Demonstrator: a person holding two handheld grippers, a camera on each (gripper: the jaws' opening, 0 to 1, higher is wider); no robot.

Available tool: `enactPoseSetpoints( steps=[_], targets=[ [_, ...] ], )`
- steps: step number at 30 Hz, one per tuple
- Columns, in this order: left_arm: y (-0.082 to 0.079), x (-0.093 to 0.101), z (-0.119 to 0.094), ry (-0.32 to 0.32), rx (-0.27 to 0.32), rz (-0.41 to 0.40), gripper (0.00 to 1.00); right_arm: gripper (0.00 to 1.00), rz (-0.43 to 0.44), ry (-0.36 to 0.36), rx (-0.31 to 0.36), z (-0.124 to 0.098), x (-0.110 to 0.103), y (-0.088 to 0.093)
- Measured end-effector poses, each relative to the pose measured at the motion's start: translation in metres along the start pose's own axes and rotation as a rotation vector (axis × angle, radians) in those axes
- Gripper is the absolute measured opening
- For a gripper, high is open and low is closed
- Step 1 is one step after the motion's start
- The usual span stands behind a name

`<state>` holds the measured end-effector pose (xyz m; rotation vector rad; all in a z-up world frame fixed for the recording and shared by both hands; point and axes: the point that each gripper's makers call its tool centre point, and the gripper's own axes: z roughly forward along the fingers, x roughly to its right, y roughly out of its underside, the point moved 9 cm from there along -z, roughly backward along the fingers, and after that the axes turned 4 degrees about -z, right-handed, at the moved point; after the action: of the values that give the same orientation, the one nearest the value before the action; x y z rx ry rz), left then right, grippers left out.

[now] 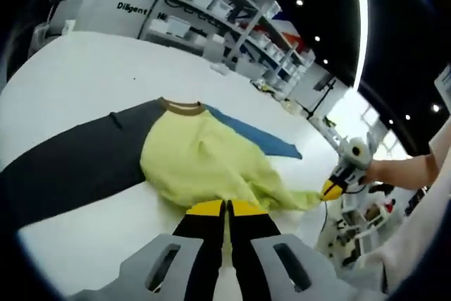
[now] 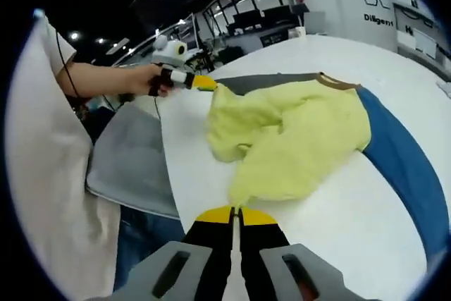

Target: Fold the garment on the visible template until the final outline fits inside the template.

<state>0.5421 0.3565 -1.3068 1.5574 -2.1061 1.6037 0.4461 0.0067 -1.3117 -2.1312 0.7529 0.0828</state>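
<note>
Left gripper view showed my left gripper (image 1: pixel 225 207) pinching the soft, rumpled yellow garment (image 1: pixel 201 163) on the white table (image 1: pixel 77 68). Beside the garment lay a dark grey sleeve (image 1: pixel 70 167) and a blue sleeve (image 1: pixel 257 135). My right gripper (image 2: pixel 236 214) pinched the garment's hem; the template was hard to make out.

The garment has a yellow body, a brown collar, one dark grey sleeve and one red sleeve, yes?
Not quite: the second sleeve is blue, not red, as the right gripper view shows. The garment does have a yellow body, a brown collar and a dark grey sleeve.
</note>
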Motion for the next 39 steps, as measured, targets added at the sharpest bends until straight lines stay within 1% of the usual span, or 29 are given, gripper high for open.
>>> enactPoseSetpoints(
  steps=[1,4,7,9,12,14,15,16,17,18,19,20,21,22,23,25,27,31,35,37,39],
  targets=[
    [-0.005,0.002,0.006,0.004,0.009,0.0,0.0,0.0,0.002,0.005,0.002,-0.001,0.002,0.0],
    [-0.014,0.007,0.025,0.011,0.01,0.005,0.0,0.0,0.024,0.04,0.02,-0.007,0.011,-0.002],
    [-0.018,0.008,0.046,0.006,-0.012,0.031,0.0,0.0,0.025,0.067,0.018,-0.011,0.018,-0.002],
    [-0.019,0.006,0.06,0.008,-0.027,0.026,0.0,0.0,0.029,0.085,0.021,-0.013,0.023,-0.002],
    [-0.019,0.003,0.074,0.011,-0.041,0.011,0.0,0.0,0.04,0.112,0.023,-0.015,0.029,0.0],
    [-0.017,0.003,0.081,0.023,-0.044,0.014,0.0,0.0,0.049,0.137,0.016,-0.015,0.034,0.003],
    [-0.016,0.002,0.081,0.019,-0.054,0.013,0.02,0.0,0.058,0.149,0.015,-0.015,0.037,0.005],
    [-0.014,0.001,0.08,0.008,-0.064,0.042,0.05,0.0,0.066,0.16,0.012,-0.014,0.039,0.007],
    [-0.013,-0.001,0.077,-0.004,-0.069,0.088,0.08,0.0,0.073,0.164,0.006,-0.014,0.041,0.009],
    [-0.011,-0.003,0.073,-0.007,-0.084,0.112,0.09,0.0,0.079,0.171,0.0,-0.013,0.044,0.012],
    [-0.01,-0.003,0.071,-0.006,-0.09,0.111,0.09,0.0,0.087,0.175,-0.002,-0.013,0.046,0.014],
    [-0.009,-0.007,0.066,-0.016,-0.095,0.12,0.11,0.0,0.099,0.176,-0.003,-0.012,0.048,0.017],
    [-0.009,-0.01,0.062,-0.032,-0.086,0.137,0.15,0.0,0.107,0.179,-0.004,-0.012,0.05,0.019],
    [-0.01,-0.016,0.055,-0.067,-0.076,0.171,0.19,0.0,0.111,0.182,-0.008,-0.011,0.051,0.02],
    [-0.009,-0.02,0.051,-0.08,-0.079,0.191,0.22,0.0,0.117,0.185,-0.013,-0.011,0.052,0.021],
    [-0.001,-0.025,0.045,-0.064,-0.126,0.178,0.19,0.0,0.127,0.186,-0.013,-0.01,0.054,0.024],
    [0.008,-0.031,0.041,-0.072,-0.161,0.191,0.2,0.0,0.13,0.188,-0.019,-0.009,0.055,0.025],
    [0.017,-0.035,0.041,-0.072,-0.192,0.189,0.19,0.0,0.137,0.185,-0.022,-0.009,0.057,0.026],
    [0.022,-0.035,0.048,-0.06,-0.22,0.182,0.17,0.0,0.141,0.183,-0.028,-0.008,0.058,0.028],
    [0.023,-0.037,0.051,-0.07,-0.233,0.202,0.16,0.0,0.141,0.182,-0.027,-0.008,0.057,0.028],
    [0.024,-0.039,0.054,-0.074,-0.239,0.204,0.15,0.0,0.142,0.181,-0.028,-0.008,0.056,0.029]
  ],
)
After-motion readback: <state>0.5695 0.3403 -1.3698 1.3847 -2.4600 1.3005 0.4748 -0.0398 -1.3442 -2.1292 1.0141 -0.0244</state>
